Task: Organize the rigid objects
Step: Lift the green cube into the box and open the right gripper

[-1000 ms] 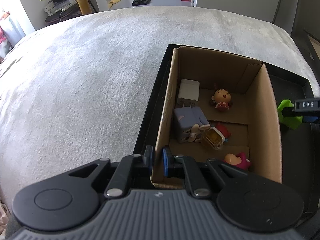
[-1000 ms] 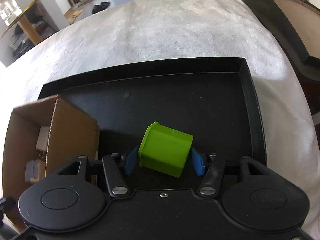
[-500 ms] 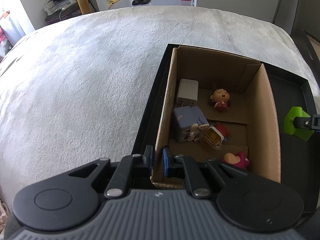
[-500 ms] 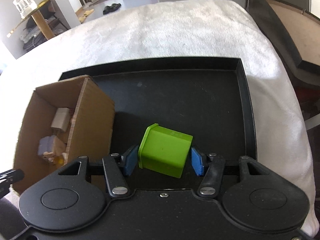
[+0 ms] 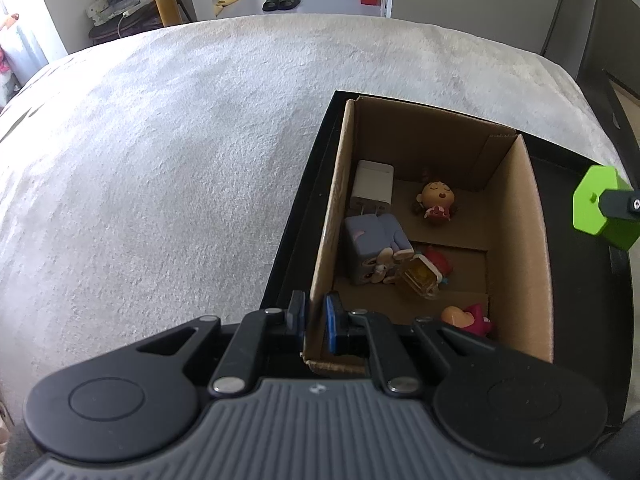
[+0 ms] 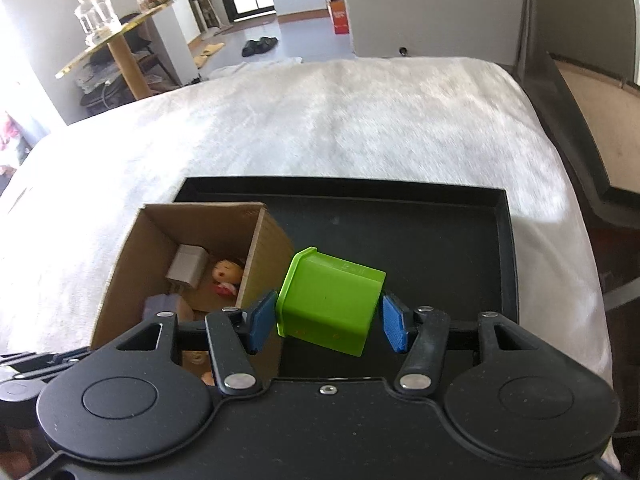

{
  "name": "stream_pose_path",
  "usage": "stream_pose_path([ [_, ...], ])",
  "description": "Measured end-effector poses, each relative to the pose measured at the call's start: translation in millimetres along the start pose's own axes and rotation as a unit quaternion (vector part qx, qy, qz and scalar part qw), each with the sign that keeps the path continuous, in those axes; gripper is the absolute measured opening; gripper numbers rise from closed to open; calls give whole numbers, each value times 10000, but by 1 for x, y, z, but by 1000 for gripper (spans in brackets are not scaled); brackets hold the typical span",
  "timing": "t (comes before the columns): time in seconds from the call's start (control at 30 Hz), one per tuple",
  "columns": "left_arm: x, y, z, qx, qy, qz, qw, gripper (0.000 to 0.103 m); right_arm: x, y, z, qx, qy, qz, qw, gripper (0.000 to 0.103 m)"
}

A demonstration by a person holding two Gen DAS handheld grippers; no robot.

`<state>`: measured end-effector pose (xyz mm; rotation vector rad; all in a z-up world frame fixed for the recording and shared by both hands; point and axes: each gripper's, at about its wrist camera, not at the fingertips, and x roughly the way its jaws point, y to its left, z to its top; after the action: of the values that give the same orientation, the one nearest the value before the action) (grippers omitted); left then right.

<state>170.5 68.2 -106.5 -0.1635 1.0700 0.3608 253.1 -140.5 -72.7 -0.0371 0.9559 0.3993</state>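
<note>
A white fuzzy bed point(image 5: 168, 168) carries a black tray point(image 6: 460, 240).

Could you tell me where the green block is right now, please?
The green block sits clamped in the right gripper, held above the black tray, just right of the cardboard box.

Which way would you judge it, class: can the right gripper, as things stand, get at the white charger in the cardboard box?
Probably not yet: the right gripper is shut on the green cup, though the cardboard box is open-topped above the white charger.

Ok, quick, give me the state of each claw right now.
Left claw: shut on the near wall of the cardboard box.
Right claw: shut on the green block, held off the black tray.
</note>
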Motion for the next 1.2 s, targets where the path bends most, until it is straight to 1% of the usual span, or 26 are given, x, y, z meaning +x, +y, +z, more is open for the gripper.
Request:
stream_pose_path([
  [0.3,-2,6,-1,-123,-10,-143,9998,10,-11,30,12,-301,-64,234,9993,54],
  [0.67,-2,11,-1,-209,-20,-276,9994,10,-4,67,25,-577,-41,467,9972,55],
  [0.9,-2,13,-1,-233,-29,-328,9992,10,-1,84,27,-731,-45,613,9954,55],
  [1.1,-3,16,-1,-322,-51,-380,9987,9,9,91,24,-833,89,551,9950,57],
  [1.17,-3,15,-1,-330,-64,-375,9987,7,8,87,23,-731,77,434,9963,58],
  [1.2,-4,15,-1,-325,-75,-384,9987,7,7,85,22,-672,82,440,9967,58],
])
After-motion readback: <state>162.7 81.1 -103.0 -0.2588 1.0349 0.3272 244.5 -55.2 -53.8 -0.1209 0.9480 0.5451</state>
